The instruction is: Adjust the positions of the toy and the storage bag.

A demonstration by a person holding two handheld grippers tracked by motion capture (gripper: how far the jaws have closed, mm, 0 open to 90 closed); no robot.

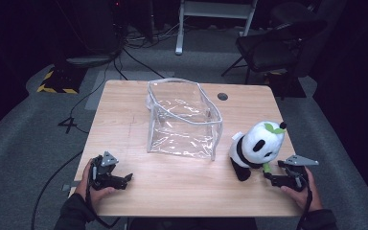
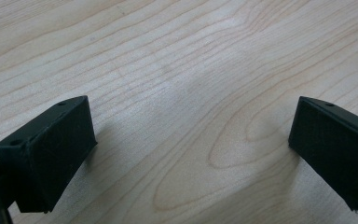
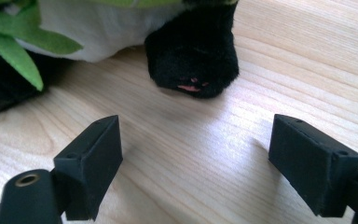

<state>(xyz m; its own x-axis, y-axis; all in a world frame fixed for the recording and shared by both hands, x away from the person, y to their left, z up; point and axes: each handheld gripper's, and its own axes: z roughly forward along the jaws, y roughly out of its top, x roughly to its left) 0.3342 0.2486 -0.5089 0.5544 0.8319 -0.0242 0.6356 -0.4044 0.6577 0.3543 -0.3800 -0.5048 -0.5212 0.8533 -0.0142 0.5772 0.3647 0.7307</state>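
A plush panda (image 1: 256,147) with green leaves sits on the right side of the wooden table (image 1: 172,187). A clear plastic bag (image 1: 183,119) with white trim stands open-topped at the table's middle. My right gripper (image 1: 271,178) rests just in front of the panda, open; in the right gripper view its jaws (image 3: 196,163) stand wide apart, with the panda's black foot (image 3: 193,51) a short way ahead and nothing between them. My left gripper (image 1: 127,178) lies at the front left, open over bare wood (image 2: 191,140).
A round hole (image 1: 223,96) sits near the table's far right corner. Beyond the table are a dark folding chair (image 1: 273,48), a white stand (image 1: 215,14), floor cables (image 1: 139,57) and a yellow-black striped block (image 1: 57,81). The table edges lie close to both hands.
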